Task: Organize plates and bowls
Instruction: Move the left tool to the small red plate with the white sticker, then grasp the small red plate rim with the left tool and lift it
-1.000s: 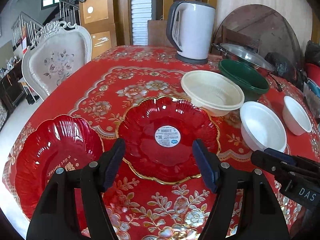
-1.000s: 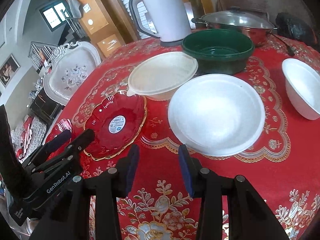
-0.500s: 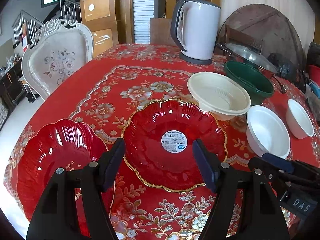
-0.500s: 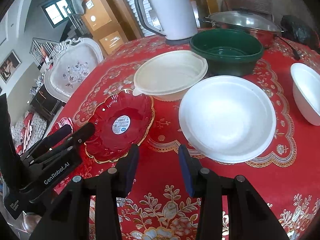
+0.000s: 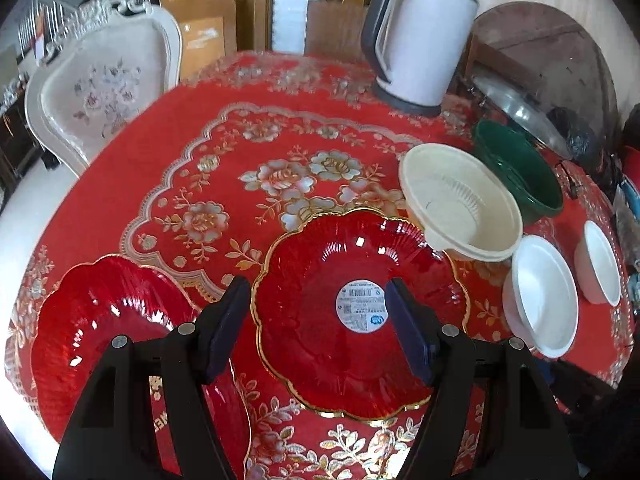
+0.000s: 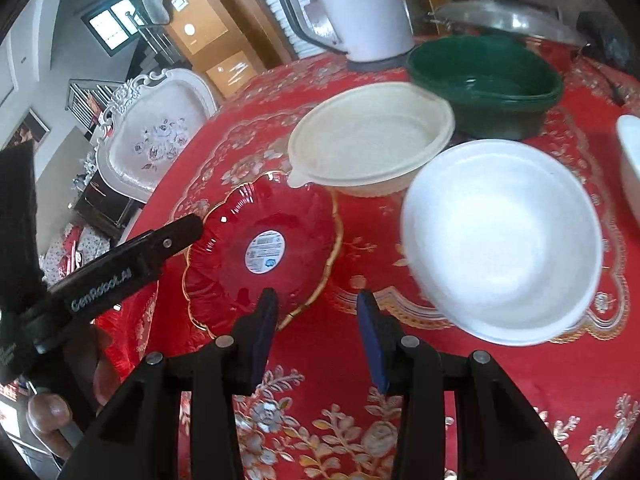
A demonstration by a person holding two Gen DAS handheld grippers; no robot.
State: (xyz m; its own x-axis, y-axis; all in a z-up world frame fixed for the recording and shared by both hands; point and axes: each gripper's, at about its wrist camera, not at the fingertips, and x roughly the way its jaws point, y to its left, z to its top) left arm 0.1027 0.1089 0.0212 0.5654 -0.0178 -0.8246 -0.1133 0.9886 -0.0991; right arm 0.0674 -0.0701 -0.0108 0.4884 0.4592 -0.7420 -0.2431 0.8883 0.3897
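Plates and bowls stand in a row on the red floral tablecloth (image 5: 168, 152). From the left wrist view, a red plate (image 5: 104, 320) lies at the far left by the table edge, with gold lettering on its rim that the gripper partly hides. Just beside it is a gilt-edged red plate (image 5: 328, 264) carrying a round white-and-blue sticker (image 5: 360, 307) whose print is too small to read. The left gripper (image 5: 318, 326) hangs over this plate, jaws wide apart and empty. To the right come a cream bowl (image 5: 460, 208), its rim touching or overlapping the gilt plate, a green bowl (image 5: 520, 172) behind it, a white bowl (image 5: 540, 296) and a smaller white bowl (image 5: 600, 264). A white kettle (image 5: 416, 40) stands at the back.

From the right wrist view, the left gripper's side reads "GenRobot.AI". The right gripper (image 6: 316, 334) is open a moderate way, holding nothing, above the cloth between the gilt plate (image 6: 240, 260) and the white bowl (image 6: 504, 240).

Against a second ago, both cameras sit closer to the dishes, and the left gripper is further over the gilt plate.
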